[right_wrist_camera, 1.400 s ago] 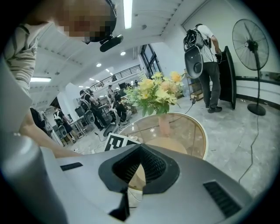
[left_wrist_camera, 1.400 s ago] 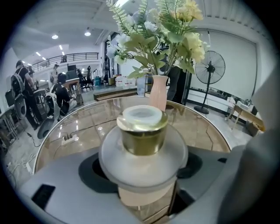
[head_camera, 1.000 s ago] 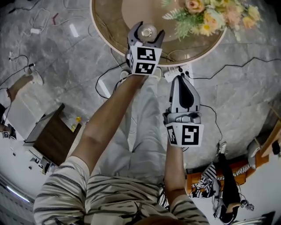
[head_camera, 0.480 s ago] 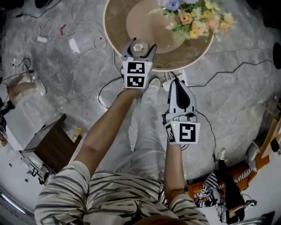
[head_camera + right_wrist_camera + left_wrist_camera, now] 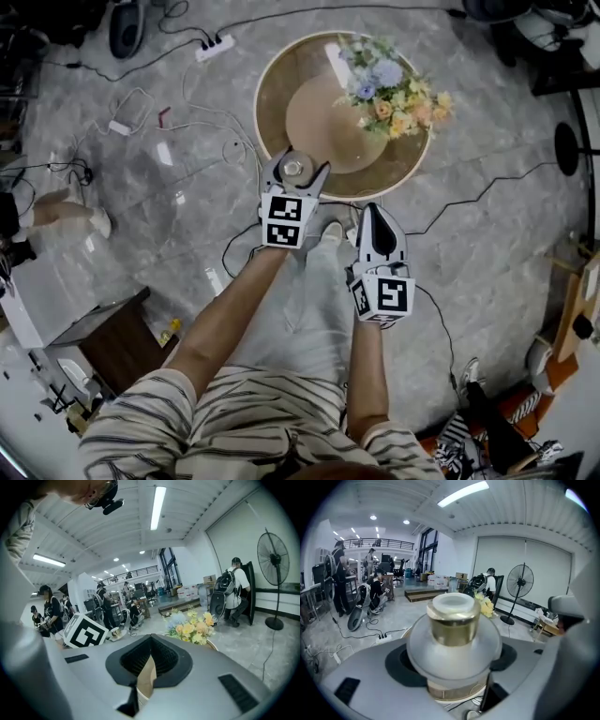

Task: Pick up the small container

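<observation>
Since a second ago the round table [image 5: 281, 80] has slipped further up and away in the head view, and more floor shows around it. The left gripper [image 5: 298, 165] now sits over the table's near rim instead of well over its top.

The left gripper's jaws stand wide and press on the small container [image 5: 293, 169], a pale jar with a gold band. It sits upright between them, at the table's near edge. The right gripper [image 5: 374, 214] hangs just beside it, short of the table, with its jaws nearly together and nothing between them.

The pick-up looks all but done. The grip is made and the container seems clear of the tabletop, though I cannot tell for sure how far. The next move calls only for a steady hold and a level carry, so the jar does not tip in the wide grip.

The flowers [image 5: 394, 94] lie on the far right of the table, well apart from the container. There is open floor to the left and toward the person. Loose cables [image 5: 202, 127] trail over the floor on the left and near the table's foot, so feet need care there.
</observation>
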`<action>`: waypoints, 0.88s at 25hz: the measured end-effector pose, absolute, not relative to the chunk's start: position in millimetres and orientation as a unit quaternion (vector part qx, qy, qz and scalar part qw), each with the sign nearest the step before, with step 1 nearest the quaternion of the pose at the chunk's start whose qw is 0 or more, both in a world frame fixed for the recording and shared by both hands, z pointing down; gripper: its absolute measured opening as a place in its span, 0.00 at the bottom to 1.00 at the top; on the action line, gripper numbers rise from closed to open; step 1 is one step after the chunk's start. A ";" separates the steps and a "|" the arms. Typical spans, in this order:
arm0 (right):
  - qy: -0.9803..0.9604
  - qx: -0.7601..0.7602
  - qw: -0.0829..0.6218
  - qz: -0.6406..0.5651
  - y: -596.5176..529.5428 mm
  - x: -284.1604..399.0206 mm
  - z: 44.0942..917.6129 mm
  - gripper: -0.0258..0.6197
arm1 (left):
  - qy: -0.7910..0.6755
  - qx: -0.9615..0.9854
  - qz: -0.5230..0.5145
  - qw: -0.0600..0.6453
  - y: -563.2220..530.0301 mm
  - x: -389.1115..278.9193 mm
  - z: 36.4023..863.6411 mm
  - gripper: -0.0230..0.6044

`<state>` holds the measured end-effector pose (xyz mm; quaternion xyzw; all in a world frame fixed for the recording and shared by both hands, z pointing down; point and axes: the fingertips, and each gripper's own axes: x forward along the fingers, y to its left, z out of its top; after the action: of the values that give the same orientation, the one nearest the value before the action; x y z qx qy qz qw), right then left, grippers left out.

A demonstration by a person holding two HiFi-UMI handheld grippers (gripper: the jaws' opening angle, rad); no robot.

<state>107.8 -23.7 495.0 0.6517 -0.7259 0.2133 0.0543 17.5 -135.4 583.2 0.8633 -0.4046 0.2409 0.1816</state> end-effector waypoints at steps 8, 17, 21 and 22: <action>-0.740 0.647 0.035 0.182 -32.4 87.3 416.5 0.05 | -0.406 0.873 0.218 0.161 -125.8 -18.6 488.7 0.56; -0.761 0.631 0.023 0.148 -36.4 69.4 333.9 0.04 | -0.418 0.879 0.180 0.141 -113.3 -40.7 389.3 0.56; -0.776 0.617 0.022 0.127 -38.7 53.9 297.0 0.04 | -0.423 0.885 0.154 0.120 -108.8 -49.7 337.3 0.56; -0.780 0.613 0.022 0.122 -39.3 50.3 288.5 0.04 | -0.423 0.886 0.149 0.116 -107.7 -51.8 325.6 0.56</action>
<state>50.3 -39.3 288.5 0.6131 -0.7803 0.1217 0.0217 -51.8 -107.7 325.6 0.8864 -0.4227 0.1487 0.1160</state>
